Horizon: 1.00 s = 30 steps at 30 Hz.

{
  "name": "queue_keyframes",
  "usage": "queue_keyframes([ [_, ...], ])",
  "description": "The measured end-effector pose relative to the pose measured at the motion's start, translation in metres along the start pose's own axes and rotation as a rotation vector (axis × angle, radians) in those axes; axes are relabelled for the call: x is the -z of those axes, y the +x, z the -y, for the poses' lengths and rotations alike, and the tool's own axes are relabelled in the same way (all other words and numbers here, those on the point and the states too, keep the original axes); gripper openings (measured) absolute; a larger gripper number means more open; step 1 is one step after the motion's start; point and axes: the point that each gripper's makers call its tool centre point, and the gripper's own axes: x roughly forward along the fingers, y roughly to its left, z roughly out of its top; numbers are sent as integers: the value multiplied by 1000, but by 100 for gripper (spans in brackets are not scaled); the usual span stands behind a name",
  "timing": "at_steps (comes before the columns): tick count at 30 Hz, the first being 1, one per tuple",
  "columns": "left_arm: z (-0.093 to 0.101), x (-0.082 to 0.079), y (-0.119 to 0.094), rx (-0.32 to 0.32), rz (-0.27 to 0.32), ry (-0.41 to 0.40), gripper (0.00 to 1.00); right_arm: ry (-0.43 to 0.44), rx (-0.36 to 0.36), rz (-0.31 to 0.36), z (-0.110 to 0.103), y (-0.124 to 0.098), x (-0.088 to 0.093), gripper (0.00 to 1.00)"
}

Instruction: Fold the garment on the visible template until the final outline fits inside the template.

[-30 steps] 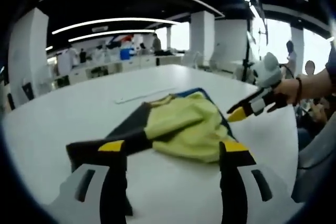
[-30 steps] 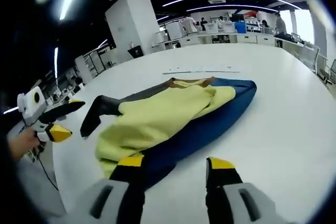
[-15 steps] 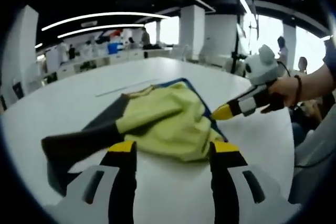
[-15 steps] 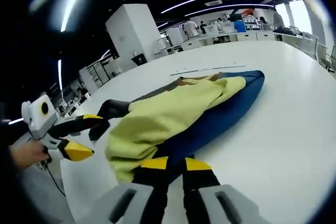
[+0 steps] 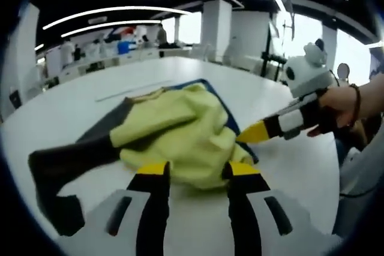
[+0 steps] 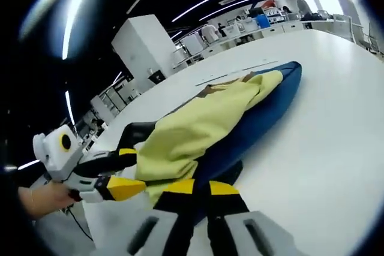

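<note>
We work 2 grippers at the garment [image 5: 174, 136] bunched over the blue template [image 6: 264, 118]: left gripper [image 5: 196, 169] open, right gripper [image 6: 200, 187] pinched on its hem; a slip could unfold it.

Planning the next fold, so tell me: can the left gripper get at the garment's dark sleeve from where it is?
Probably yes. The left gripper sits open at the yellow garment, and the dark sleeve lies flat on the white table beside it, uncovered.
</note>
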Motion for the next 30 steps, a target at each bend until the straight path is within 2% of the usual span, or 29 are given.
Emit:
queue_keyframes([
  [2,0,2,1,-1,-6,-6,21,0,-3,9,1,1,0,0],
  [4,0,3,0,-15,6,-17,17,4,-16,41,-1,0,-4,0],
  [6,1,3,0,-14,11,-22,13,9,-12,39,3,0,-3,0],
  [9,2,4,0,-13,10,-27,0,-6,-2,41,6,0,-3,0],
  [13,2,3,-1,-17,19,-56,0,-26,-6,44,4,-2,-3,0],
  [16,1,3,-4,-16,9,-84,0,-78,4,46,7,-7,-6,0],
  [23,-2,-7,-10,-49,28,-129,0,-102,56,80,25,-25,-19,0],
  [30,-3,-13,-14,-50,23,-99,0,-141,95,80,35,-41,-22,0],
])
